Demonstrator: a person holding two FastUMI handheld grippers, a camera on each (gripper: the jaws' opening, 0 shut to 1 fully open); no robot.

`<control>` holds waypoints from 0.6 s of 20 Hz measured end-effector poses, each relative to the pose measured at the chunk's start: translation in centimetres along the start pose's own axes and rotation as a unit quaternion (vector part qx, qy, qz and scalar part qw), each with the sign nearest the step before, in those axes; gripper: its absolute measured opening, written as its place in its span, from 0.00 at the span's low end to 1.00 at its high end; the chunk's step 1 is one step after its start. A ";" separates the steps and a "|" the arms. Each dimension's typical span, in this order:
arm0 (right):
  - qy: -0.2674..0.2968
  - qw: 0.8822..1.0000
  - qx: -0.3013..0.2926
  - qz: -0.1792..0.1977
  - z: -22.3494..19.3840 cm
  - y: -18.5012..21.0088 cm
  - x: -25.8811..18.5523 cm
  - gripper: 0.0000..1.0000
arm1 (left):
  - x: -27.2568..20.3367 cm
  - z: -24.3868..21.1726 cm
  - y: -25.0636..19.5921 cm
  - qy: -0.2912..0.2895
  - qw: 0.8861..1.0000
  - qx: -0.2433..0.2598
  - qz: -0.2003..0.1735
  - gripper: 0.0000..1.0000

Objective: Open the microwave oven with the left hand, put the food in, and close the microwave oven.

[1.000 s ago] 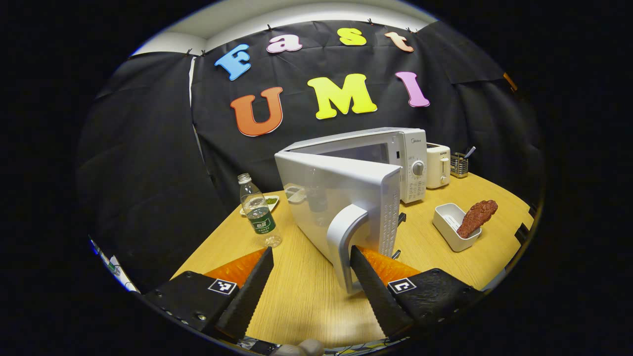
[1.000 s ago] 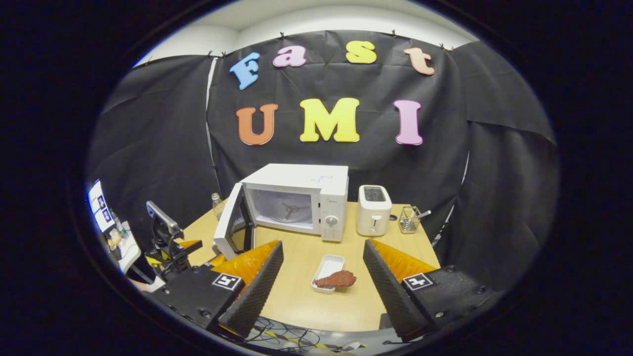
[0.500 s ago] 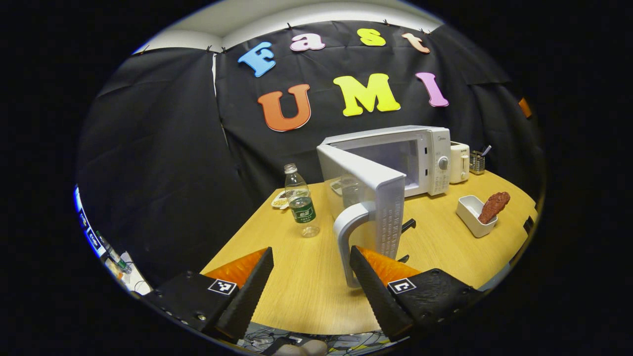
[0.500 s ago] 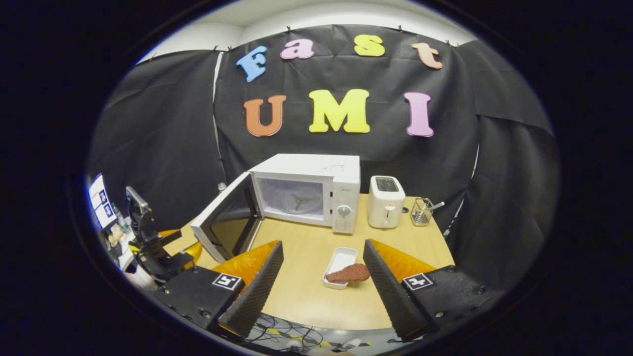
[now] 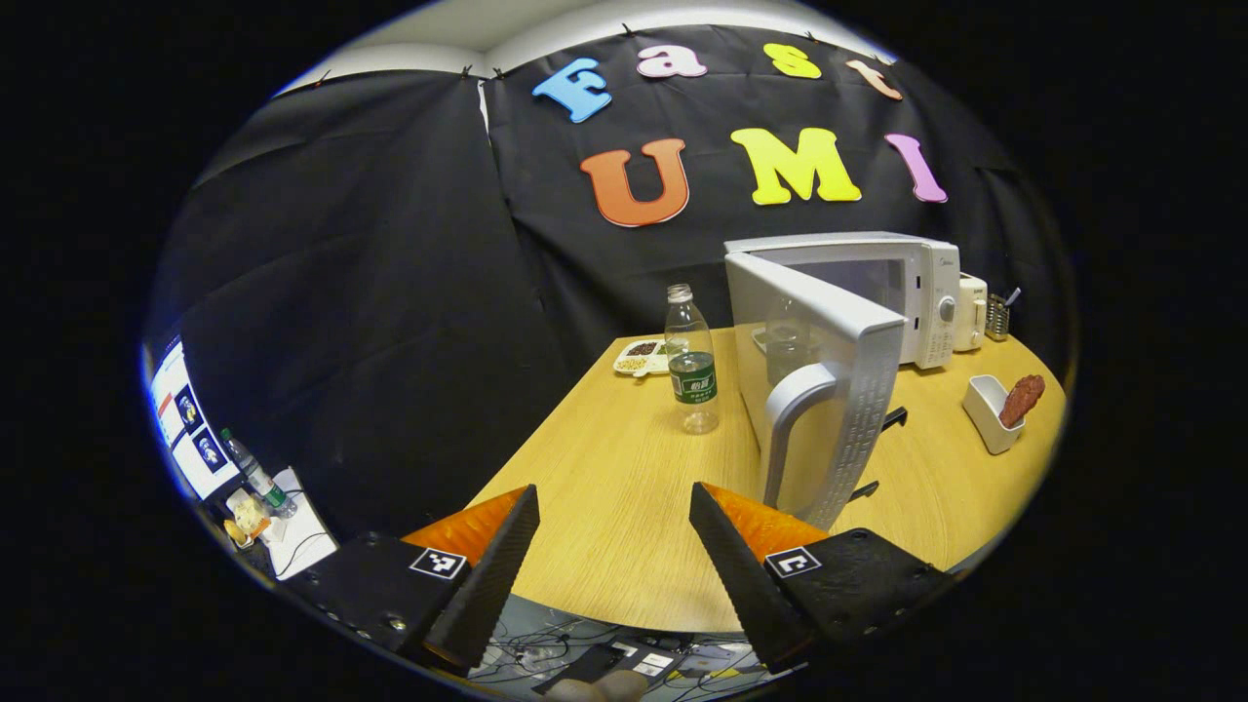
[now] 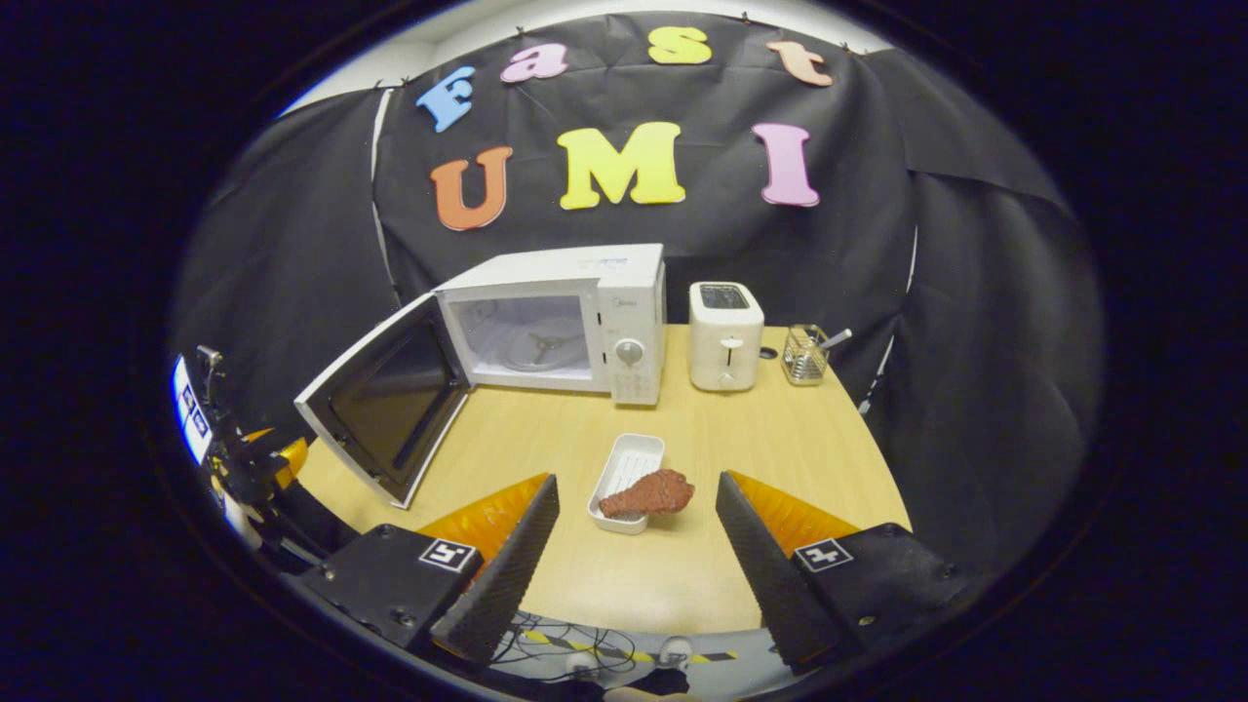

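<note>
The white microwave (image 6: 585, 317) stands at the back of the wooden table (image 6: 546, 439), its door (image 6: 385, 400) swung wide open and the cavity with its turntable showing. In the left gripper view the door (image 5: 829, 361) and its grey handle (image 5: 780, 434) are just beyond my right finger, apart from it. My left gripper (image 5: 612, 507) is open and holds nothing. A brown piece of food (image 6: 651, 493) lies on the near end of a small white tray (image 6: 629, 460). My right gripper (image 6: 636, 487) hovers open in front of it. The food (image 5: 1021, 399) also appears at the far right of the left gripper view.
A water bottle (image 5: 692, 361) and a small dish of beans (image 5: 639, 358) stand left of the microwave. A white toaster (image 6: 724, 336) and a wire utensil holder (image 6: 804, 353) sit to its right. My left gripper (image 6: 244, 458) shows off the table's left edge.
My left gripper has drawn back and to the left, away from the door handle. The door has swung wider open. My right gripper has moved closer to the food and tray.
</note>
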State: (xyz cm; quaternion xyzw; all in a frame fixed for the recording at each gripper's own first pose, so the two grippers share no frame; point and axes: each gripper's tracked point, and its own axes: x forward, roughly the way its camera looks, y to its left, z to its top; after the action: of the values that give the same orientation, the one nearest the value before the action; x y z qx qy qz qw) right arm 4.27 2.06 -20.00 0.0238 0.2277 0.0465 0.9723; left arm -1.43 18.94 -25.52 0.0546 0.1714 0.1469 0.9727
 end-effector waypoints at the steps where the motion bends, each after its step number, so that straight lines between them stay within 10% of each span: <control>1: 0.004 1.000 0.006 0.000 -0.1 -0.3 0.2 1.00 | -0.3 0.2 -0.8 -0.003 1.000 0.001 -0.007 0.95; 10: 0.007 1.000 0.004 -0.006 0.5 -2.8 1.2 0.91 | 2.1 0.2 -5.5 0.010 0.999 -0.017 -0.035 0.95; 12: 0.010 1.000 0.005 -0.010 0.2 -3.8 1.5 1.00 | 2.0 0.1 -5.0 0.005 1.000 -0.011 -0.026 0.81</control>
State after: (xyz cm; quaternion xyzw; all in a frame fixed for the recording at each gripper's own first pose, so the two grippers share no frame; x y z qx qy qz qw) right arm 5.97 -1.56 -20.78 0.0257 0.2378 0.0356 0.9703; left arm 1.76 14.83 -26.87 0.0385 0.1763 0.1236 0.9758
